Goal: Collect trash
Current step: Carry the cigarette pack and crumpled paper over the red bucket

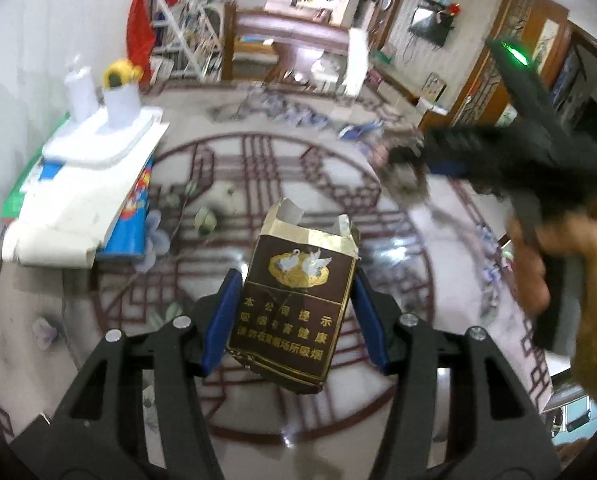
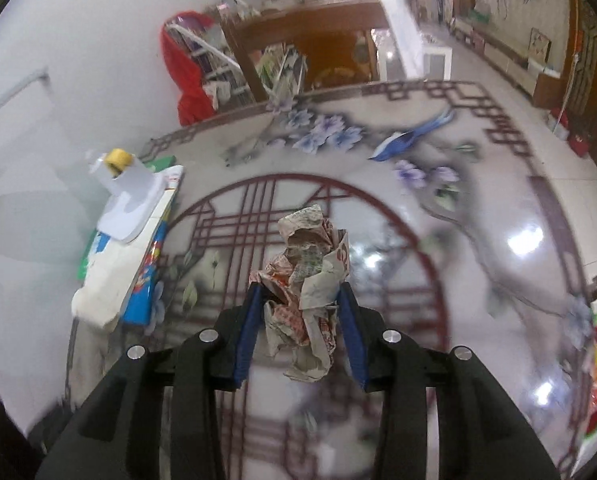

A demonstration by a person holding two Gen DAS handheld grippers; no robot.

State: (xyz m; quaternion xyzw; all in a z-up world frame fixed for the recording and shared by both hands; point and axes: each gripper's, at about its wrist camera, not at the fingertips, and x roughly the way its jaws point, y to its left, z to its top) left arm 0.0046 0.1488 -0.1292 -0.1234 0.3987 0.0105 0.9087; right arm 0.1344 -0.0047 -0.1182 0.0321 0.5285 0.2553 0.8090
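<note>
In the left wrist view my left gripper (image 1: pixel 296 280) is shut on a torn brown cigarette pack (image 1: pixel 298 300) with gold swans and gold print, held above the patterned tabletop (image 1: pixel 258 152). My right gripper (image 1: pixel 402 168) shows blurred at the right, holding something grey. In the right wrist view my right gripper (image 2: pixel 302 292) is shut on a crumpled ball of printed paper (image 2: pixel 308 280), held above the same tabletop (image 2: pixel 418 208).
A stack of white and blue boxes (image 1: pixel 82 196) with a white holder and a yellow item (image 1: pixel 116 74) sits at the table's left; it also shows in the right wrist view (image 2: pixel 130 248). A blue scrap (image 2: pixel 410 136) lies far right. Wooden furniture (image 1: pixel 282 40) stands beyond.
</note>
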